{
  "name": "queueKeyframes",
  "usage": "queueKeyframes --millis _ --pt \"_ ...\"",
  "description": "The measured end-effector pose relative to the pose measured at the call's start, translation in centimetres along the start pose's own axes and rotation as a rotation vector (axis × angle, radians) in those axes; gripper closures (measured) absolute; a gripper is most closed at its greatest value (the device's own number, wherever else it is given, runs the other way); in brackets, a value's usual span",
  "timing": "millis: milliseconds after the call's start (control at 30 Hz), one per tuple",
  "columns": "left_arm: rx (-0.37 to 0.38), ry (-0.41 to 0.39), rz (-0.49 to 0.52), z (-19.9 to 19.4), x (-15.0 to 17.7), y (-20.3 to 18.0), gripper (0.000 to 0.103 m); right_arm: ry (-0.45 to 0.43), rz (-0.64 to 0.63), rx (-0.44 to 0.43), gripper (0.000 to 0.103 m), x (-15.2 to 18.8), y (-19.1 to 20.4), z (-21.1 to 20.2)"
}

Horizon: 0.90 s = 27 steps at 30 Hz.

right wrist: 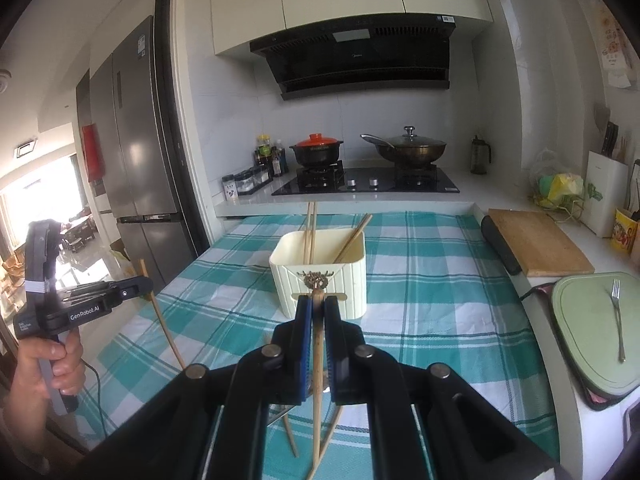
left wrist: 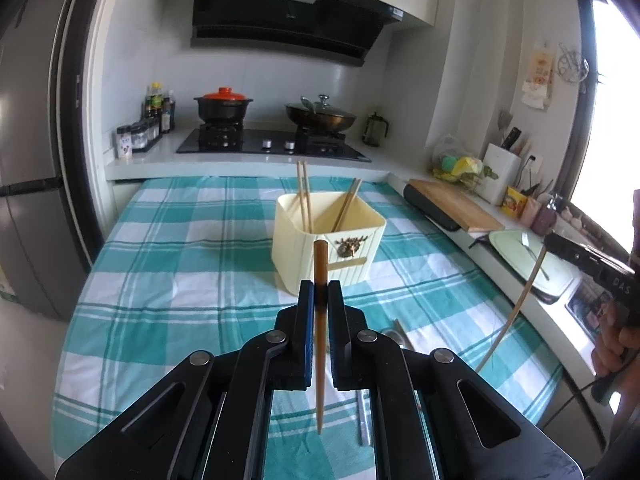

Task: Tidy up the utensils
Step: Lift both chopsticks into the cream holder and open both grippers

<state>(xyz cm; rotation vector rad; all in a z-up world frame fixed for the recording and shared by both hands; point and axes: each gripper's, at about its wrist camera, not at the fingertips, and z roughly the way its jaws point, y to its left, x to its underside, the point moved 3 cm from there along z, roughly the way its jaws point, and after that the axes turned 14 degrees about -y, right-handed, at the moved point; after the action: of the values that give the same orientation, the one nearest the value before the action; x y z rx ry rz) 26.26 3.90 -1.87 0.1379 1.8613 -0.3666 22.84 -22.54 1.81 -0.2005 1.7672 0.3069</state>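
Observation:
A cream utensil holder [left wrist: 326, 236] [right wrist: 320, 276] with two compartments stands on the checked tablecloth, with chopsticks [left wrist: 305, 196] in the left compartment and more [left wrist: 347, 204] in the right. My left gripper [left wrist: 320, 294] is shut on a brown chopstick [left wrist: 320, 320], held upright in front of the holder. My right gripper [right wrist: 317, 310] is shut on a lighter chopstick [right wrist: 317, 360], also just before the holder. More chopsticks [right wrist: 290, 436] and a metal utensil [left wrist: 362, 420] lie on the cloth below the grippers.
The teal checked cloth [left wrist: 180, 280] covers the table. Behind it is a hob with a black pot [left wrist: 223, 106] and a wok [left wrist: 320, 116]. At the right are a wooden board [right wrist: 536, 240] and a green tray [right wrist: 592, 332] with a fork [right wrist: 618, 320]. A fridge [right wrist: 136, 140] stands left.

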Motion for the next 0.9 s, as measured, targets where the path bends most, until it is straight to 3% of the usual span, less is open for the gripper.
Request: queueKeyframes --millis 200,333,500,667,767,900 --pt "0.032 -0.034 -0.038 1.0 -3.2 0.0 0.099 -0.033 -0.009 -0.001 0.097 -2.2 0.0 1.4" --pt "0.055 -0.078 -0.036 2.6 -7.2 -0.5 0.099 -0.071 -0.016 -0.012 0.097 -5.4 -0.3 3.5" --pt "0.038 -0.164 -0.027 5.4 -12.3 -0.9 0.099 -0.138 -0.013 -0.017 0.097 -10.3 -0.8 6.7" --pt "-0.011 -0.222 -0.009 9.6 -15.2 -1.2 0.099 -0.199 -0.018 -0.015 0.097 -14.2 -1.3 11.2" --pt "-0.034 -0.209 -0.004 13.1 -15.4 -1.1 0.099 -0.217 -0.004 -0.019 0.097 -15.2 -1.8 14.5" --pt "-0.025 -0.096 -0.022 18.1 -14.0 -0.6 0.099 -0.171 0.005 -0.039 0.097 -14.5 -2.3 19.3"
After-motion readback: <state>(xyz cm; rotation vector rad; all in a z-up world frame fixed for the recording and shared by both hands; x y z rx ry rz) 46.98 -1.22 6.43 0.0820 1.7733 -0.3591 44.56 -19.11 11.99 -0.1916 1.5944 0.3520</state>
